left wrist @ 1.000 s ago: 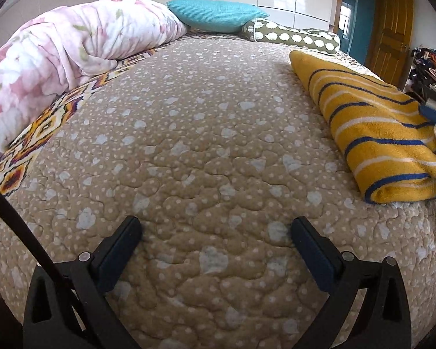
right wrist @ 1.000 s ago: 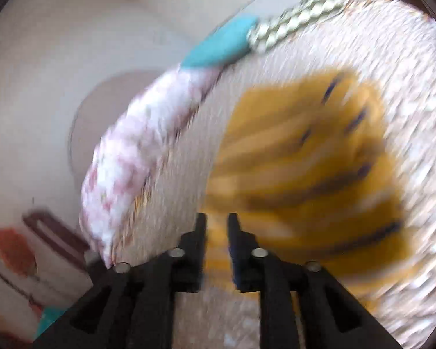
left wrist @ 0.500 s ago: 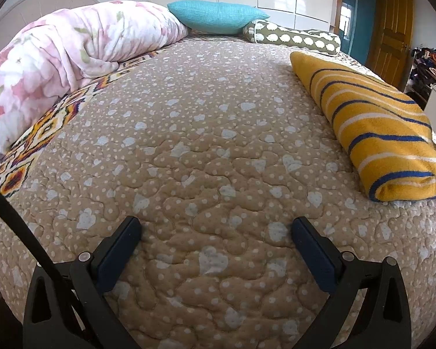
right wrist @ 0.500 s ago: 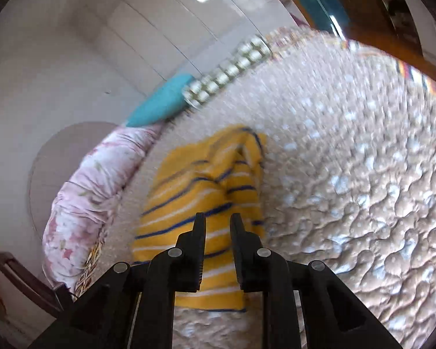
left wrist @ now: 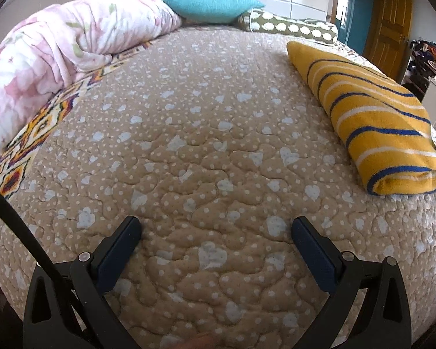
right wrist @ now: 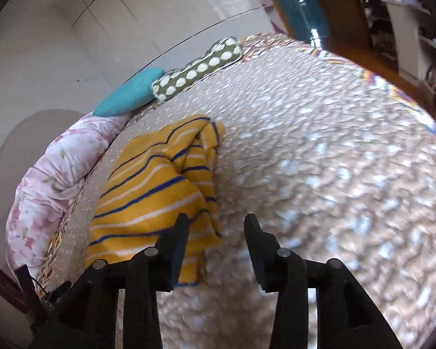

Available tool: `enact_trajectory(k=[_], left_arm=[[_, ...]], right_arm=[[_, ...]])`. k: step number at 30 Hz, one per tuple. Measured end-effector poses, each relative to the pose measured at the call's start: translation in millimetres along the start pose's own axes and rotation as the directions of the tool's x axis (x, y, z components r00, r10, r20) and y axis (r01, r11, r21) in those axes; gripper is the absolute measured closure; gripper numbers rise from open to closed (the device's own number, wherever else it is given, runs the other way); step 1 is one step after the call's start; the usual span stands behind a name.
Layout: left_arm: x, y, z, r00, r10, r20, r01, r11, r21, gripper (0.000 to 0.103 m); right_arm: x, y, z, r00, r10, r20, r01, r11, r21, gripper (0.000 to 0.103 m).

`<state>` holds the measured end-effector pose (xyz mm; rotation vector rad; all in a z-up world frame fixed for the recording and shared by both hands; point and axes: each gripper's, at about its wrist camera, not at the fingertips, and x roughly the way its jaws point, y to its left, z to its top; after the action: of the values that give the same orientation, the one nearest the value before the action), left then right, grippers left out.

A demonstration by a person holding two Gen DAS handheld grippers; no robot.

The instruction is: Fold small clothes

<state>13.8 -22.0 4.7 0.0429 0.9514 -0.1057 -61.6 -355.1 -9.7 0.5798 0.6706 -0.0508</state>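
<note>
While the left gripper (left wrist: 216,229) hangs low over the tan quilted bedspread (left wrist: 206,145) with jaws spread wide and nothing between them, the folded yellow striped garment (left wrist: 375,122) lies on the bed off to its right, well apart. Right gripper (right wrist: 216,226) has jaws partly apart, holding nothing, its left finger overlapping the garment's (right wrist: 157,192) near edge in the blurred right view; contact unclear. Teal pillow (left wrist: 212,5), dotted olive bolster (left wrist: 290,26), pink floral duvet (left wrist: 58,49) at far side. No readable writing or labels.
</note>
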Motion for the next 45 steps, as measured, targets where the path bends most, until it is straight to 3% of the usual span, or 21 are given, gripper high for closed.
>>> enact_trajectory(k=[4, 7, 11, 15, 23, 26, 30, 37, 45], left_arm=[[0, 0, 0, 1.0, 0.012, 0.0, -0.012, 1.0, -0.008, 0.0], [-7, -2, 1, 1.0, 0.026, -0.001, -0.026, 0.999, -0.024, 0.0], [-39, -18, 2, 0.992, 0.053, 0.117, -0.052, 0.999, -0.008, 0.0], [-68, -41, 11, 0.978, 0.064, 0.201, -0.077, 0.995, 0.057, 0.0], [-81, -72, 11, 0.994, -0.001, 0.114, -0.008, 0.996, 0.084, 0.0], [-84, -85, 7, 0.993, 0.046, 0.108, -0.059, 0.992, 0.116, 0.0], [-93, -103, 1, 0.982, 0.105, 0.156, -0.131, 0.977, 0.171, 0.0], [-90, -115, -2, 0.983, 0.13, 0.127, -0.156, 0.963, 0.219, 0.0], [-83, -112, -5, 0.984, 0.148, 0.1, -0.166, 0.964, 0.208, 0.0]], right_arm=[[-5, 7, -20, 0.999, -0.042, -0.011, 0.041, 0.999, -0.024, 0.056], [0, 21, -31, 0.996, -0.094, -0.006, 0.093, 0.989, -0.116, 0.056], [-2, 41, -39, 0.988, -0.146, 0.053, 0.154, 0.959, -0.236, 0.051], [-3, 42, -42, 0.987, -0.15, 0.061, 0.161, 0.954, -0.252, 0.048], [-6, 42, -43, 0.976, -0.209, 0.055, 0.216, 0.944, -0.247, 0.047], [-7, 48, -45, 0.97, -0.235, 0.058, 0.242, 0.931, -0.272, 0.042], [-11, 56, -50, 0.972, -0.228, 0.062, 0.236, 0.922, -0.307, 0.042], [-22, 69, -55, 0.961, -0.245, 0.124, 0.274, 0.89, -0.363, 0.035], [-14, 49, -47, 0.951, -0.298, 0.078, 0.308, 0.904, -0.297, 0.034]])
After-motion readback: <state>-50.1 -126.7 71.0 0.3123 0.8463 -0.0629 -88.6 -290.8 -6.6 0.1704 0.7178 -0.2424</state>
